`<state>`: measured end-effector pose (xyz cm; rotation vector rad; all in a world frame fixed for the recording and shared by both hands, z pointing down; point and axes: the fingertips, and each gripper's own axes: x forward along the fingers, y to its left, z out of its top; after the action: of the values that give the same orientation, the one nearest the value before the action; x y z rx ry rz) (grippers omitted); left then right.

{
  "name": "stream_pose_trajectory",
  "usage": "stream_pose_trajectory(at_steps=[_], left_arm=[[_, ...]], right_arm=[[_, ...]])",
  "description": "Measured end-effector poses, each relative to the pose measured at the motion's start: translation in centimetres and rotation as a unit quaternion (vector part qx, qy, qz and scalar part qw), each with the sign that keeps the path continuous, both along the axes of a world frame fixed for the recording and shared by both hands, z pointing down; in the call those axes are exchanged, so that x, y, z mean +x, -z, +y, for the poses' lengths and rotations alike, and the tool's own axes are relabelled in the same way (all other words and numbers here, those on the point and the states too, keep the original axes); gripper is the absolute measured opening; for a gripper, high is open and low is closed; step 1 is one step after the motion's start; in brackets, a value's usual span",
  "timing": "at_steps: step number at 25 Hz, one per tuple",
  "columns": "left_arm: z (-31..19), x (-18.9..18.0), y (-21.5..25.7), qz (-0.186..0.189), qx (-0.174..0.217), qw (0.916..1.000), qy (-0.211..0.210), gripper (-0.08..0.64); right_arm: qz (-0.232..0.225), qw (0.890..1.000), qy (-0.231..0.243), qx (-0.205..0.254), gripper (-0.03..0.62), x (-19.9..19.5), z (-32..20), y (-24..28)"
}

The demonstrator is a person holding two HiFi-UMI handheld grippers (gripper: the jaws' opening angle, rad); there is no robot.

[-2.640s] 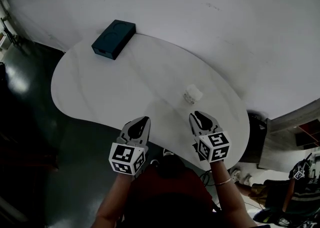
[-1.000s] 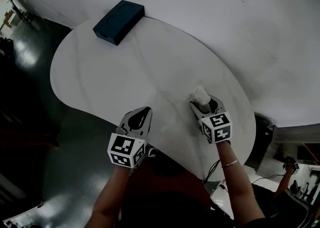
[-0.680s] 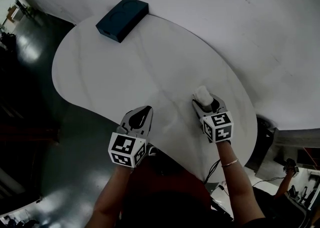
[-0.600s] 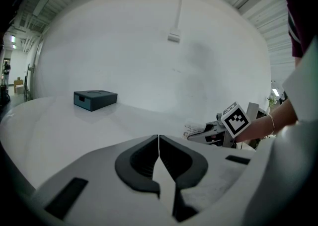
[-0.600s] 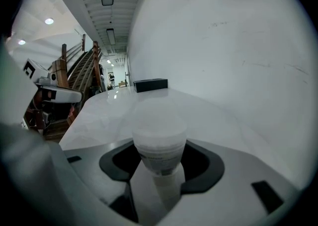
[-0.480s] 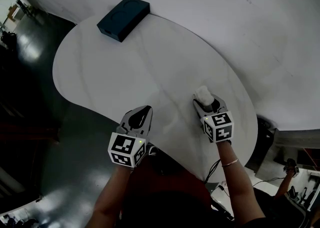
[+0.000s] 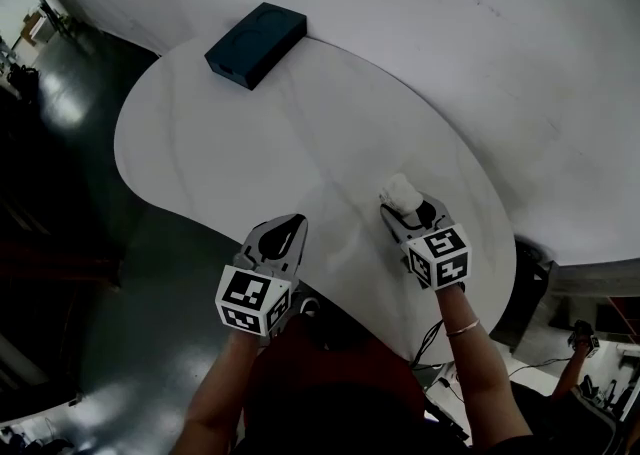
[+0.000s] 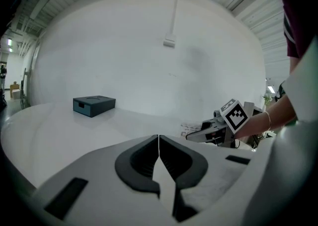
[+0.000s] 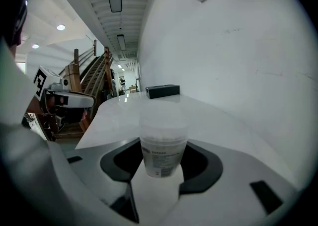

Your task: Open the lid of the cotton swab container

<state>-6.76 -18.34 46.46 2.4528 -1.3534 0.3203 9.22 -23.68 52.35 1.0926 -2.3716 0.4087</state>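
Jaws of the right gripper (image 7: 410, 213): wide and just been closing, with the cotton swab container (image 9: 161, 150) between them; the pads look pressed against both of its sides.
Jaws of the left gripper (image 8: 158, 153): pressed together, nothing between them.
Left gripper's place: over the near edge of the table (image 7: 220, 153), pointing away from the person.
Container: upright, long axis vertical, near the table's near-right edge. I cannot tell whether its base rests on the table or hangs just above it.
Lid (image 9: 163, 120): on, at the container's top, above the right gripper's pads and clear all round.
Bearing that counts: from the left gripper the container lies to the right and slightly farther in, apart from it. The right gripper already has the body, so the left is the free one for the lid.
Coming move, as I judge it: the left jaws must part first, cross rightward, take the lid above the right pads and pull up along the upright axis.
Risk: the thin clear wall may flex or slip under a hard squeeze.
Dark box (image 7: 256, 43): at the far-left edge by the wall, well apart.
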Motion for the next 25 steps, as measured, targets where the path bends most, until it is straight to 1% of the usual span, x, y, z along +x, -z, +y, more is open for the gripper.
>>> stream_pose_trajectory(at_steps=[4, 9, 13, 21, 25], left_arm=[[0.5, -0.7, 0.6, -0.008, 0.010, 0.9999, -0.002, 0.026], [1.6, -1.1, 1.9, 0.008, 0.026, 0.9994, -0.021, 0.026], [2.7, -1.9, 2.2, 0.007, 0.027, 0.9992, -0.027, 0.026], [5.1, -3.7, 3.3, -0.001, 0.041, 0.9987, -0.031, 0.028], [6.7, -4.6, 3.8, -0.002, 0.051, 0.9979, -0.039, 0.028]], right_arm=[[-0.019, 0.999, 0.031, 0.012, 0.225, -2.4, 1.1, 1.8], [-0.037, 0.996, 0.082, 0.024, 0.225, -5.5, 3.1, 4.0], [-0.051, 0.991, 0.120, 0.027, 0.225, -8.1, 5.0, 5.1], [-0.046, 0.983, 0.174, 0.031, 0.225, -11.6, 8.8, 5.7], [-0.045, 0.979, 0.197, 0.034, 0.225, -13.1, 10.8, 6.0]])
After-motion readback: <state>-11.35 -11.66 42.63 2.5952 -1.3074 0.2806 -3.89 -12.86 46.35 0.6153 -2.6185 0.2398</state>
